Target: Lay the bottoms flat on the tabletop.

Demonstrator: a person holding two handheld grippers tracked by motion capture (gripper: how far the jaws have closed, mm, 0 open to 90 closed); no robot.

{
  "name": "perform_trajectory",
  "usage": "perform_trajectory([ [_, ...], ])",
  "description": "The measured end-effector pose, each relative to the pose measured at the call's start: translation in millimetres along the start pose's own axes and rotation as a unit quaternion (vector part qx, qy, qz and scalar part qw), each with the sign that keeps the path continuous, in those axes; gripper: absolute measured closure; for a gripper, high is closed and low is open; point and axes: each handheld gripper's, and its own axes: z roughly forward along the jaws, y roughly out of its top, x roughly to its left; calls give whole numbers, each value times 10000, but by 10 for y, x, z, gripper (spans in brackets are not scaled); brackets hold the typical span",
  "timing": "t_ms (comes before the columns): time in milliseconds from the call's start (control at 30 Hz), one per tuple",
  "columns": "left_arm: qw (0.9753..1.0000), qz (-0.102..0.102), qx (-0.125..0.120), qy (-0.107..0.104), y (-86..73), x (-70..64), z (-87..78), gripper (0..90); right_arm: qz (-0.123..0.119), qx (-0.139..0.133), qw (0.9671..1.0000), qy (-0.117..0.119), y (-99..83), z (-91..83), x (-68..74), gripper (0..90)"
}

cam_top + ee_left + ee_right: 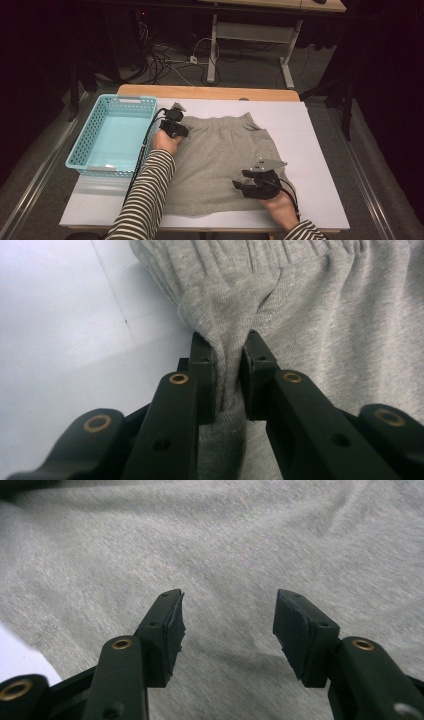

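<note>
Surface [320, 150]: we see a white top with a wooden strip along its far edge, carrying everything in play.
Grey shorts [225, 160]: we find the garment spread flat across the middle of the surface, elastic waistband toward the far side, hem toward the person; it lies just beside the basket, perhaps brushing it.
Basket [80, 150]: we note a light blue perforated bin at the surface's left side, apparently holding nothing, though its near corner is hard for us to read.
Left claw [227, 375]: we see it clamped on a pinch of the waistband at the shorts' far left corner, the fabric bunched into a ridge between the two black jaws.
Right claw [227, 630]: we see its jaws standing well apart, hovering just above the flat cloth near the hem on the right side, gripping nothing.
Step in hand: we judge this to be the start of a fold, one corner secured and the second grip not yet taken.
Next move: we think the right claw should drop onto the fabric and close on a fold near the hem, so both holds can lift and carry the cloth together without dragging it.
Writing: we can read no brand, label or lettering on the shorts, the basket or either claw.
</note>
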Motion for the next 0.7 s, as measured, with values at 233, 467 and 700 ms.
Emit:
perform_trajectory([
  [233, 10000, 72, -5, 35, 1, -4, -4, 777, -26, -1, 10000, -18, -5, -6, -6, 467],
  [467, 9999, 132, -23, 94, -3, -23, -5, 780, -1, -36, 10000, -18, -5, -11, -8, 462],
  [700, 9995, 260, -65, 152, -11, -67, -47, 782, 10, -30, 10000, -59, -10, -17, 3, 462],
])
